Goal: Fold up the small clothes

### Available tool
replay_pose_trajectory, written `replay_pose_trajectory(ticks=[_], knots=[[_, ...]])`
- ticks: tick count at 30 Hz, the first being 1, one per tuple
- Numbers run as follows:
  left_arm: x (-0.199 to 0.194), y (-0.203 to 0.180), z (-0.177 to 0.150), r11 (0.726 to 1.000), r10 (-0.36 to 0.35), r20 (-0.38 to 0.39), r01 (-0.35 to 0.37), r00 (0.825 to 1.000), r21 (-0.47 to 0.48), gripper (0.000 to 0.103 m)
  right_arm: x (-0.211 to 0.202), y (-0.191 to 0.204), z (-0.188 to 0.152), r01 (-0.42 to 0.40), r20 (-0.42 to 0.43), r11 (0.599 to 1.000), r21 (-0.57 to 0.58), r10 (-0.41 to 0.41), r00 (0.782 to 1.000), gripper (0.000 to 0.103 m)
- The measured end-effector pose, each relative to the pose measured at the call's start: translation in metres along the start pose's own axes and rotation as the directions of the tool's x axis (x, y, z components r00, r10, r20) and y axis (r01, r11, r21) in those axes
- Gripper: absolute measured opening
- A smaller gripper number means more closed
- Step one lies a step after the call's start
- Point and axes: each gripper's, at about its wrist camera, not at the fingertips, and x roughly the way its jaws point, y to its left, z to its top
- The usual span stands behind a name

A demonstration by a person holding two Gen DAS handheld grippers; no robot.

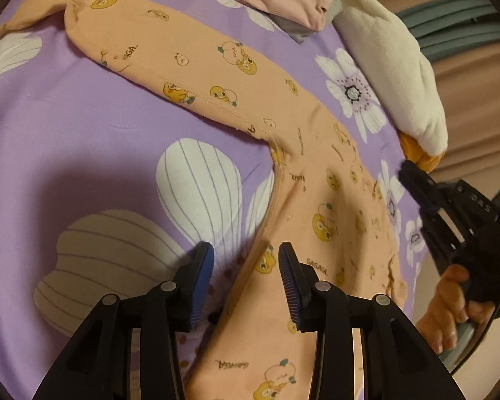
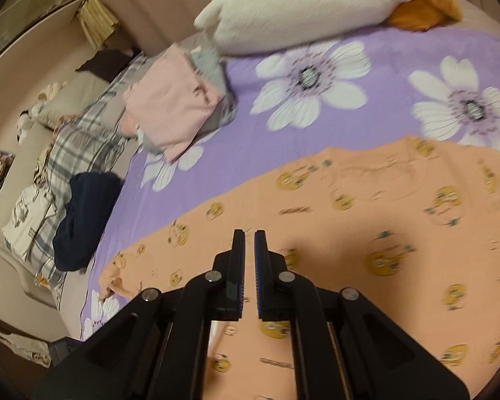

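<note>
I see the peach cartoon-print garment (image 1: 236, 76) spread flat across the purple floral bedsheet (image 1: 83, 116), one sleeve outstretched.

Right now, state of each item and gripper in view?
orange printed garment: spread flat on the bedsheet, unfolded
pink garment: folded, on top of a pile
left gripper: open, astride the garment's edge
right gripper: shut, empty, above the garment

A purple flowered bedsheet (image 2: 236, 153) covers the bed beside a beige wall (image 2: 156, 3) in warm, dim light.
</note>
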Motion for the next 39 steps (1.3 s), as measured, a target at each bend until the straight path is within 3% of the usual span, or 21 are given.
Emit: replay_pose_trajectory(ticks=[6,9,11,13,15,16,18,19,21,24,27,29,34,39], knots=[[-0.008,-0.012,0.002,0.997,0.015,0.063,-0.019,0.998,0.070,0.041,0.028,0.004,-0.008,0.022,-0.053,0.999,-0.024,-0.024,0.998,0.009],[-0.002,-0.015,0.005,0.998,0.025,0.055,-0.028,0.998,0.059,0.042,0.013,-0.048,-0.004,0.015,-0.076,0.991,0.133,-0.004,0.997,0.011],[0.005,-0.017,0.004,0.998,0.022,0.036,-0.025,0.999,0.061,0.043,-0.012,-0.104,-0.003,0.009,-0.070,0.962,0.274,0.011,0.997,0.023],[0.008,-0.021,0.002,0.997,0.020,0.024,-0.022,1.000,0.072,0.043,-0.052,-0.169,-0.009,0.017,-0.004,0.911,0.412,-0.017,1.000,0.065],[0.009,-0.025,-0.002,0.996,0.009,0.024,-0.011,1.000,0.085,0.045,-0.093,-0.229,-0.022,0.020,0.069,0.841,0.540,-0.068,0.995,0.079],[0.010,-0.027,-0.003,0.996,0.005,0.025,-0.008,1.000,0.091,0.049,-0.116,-0.259,-0.030,0.014,0.100,0.805,0.594,-0.091,0.991,0.078],[0.011,-0.028,-0.004,0.996,0.004,0.034,-0.007,0.999,0.088,0.050,-0.150,-0.296,-0.043,0.000,0.142,0.769,0.639,-0.118,0.983,0.079],[0.013,-0.027,-0.005,0.997,0.004,0.033,-0.007,0.999,0.078,0.050,-0.165,-0.309,-0.050,0.013,0.149,0.762,0.648,-0.143,0.978,0.079],[0.017,-0.027,-0.005,0.998,0.005,0.022,-0.006,1.000,0.062,0.050,-0.183,-0.321,-0.063,-0.029,0.175,0.759,0.651,-0.112,0.978,0.079],[0.019,-0.030,-0.008,0.998,0.022,0.037,-0.024,0.999,0.064,0.050,-0.194,-0.332,-0.084,-0.114,0.211,0.730,0.674,-0.042,0.977,0.079],[0.021,-0.034,-0.011,0.996,0.038,0.054,-0.042,0.998,0.077,0.051,-0.186,-0.345,-0.095,-0.106,0.202,0.680,0.725,-0.063,0.977,0.075],[0.022,-0.036,-0.013,0.993,0.049,0.060,-0.055,0.997,0.102,0.051,-0.184,-0.356,-0.100,-0.150,0.229,0.638,0.755,-0.041,0.973,0.072],[0.024,-0.041,-0.015,0.985,0.078,0.079,-0.089,0.994,0.151,0.051,-0.201,-0.359,-0.090,-0.210,0.352,0.666,0.715,-0.084,0.932,0.062],[0.028,-0.045,-0.016,0.978,0.107,0.094,-0.122,0.990,0.168,0.052,-0.198,-0.362,-0.089,-0.254,0.374,0.647,0.719,-0.052,0.926,0.044]])
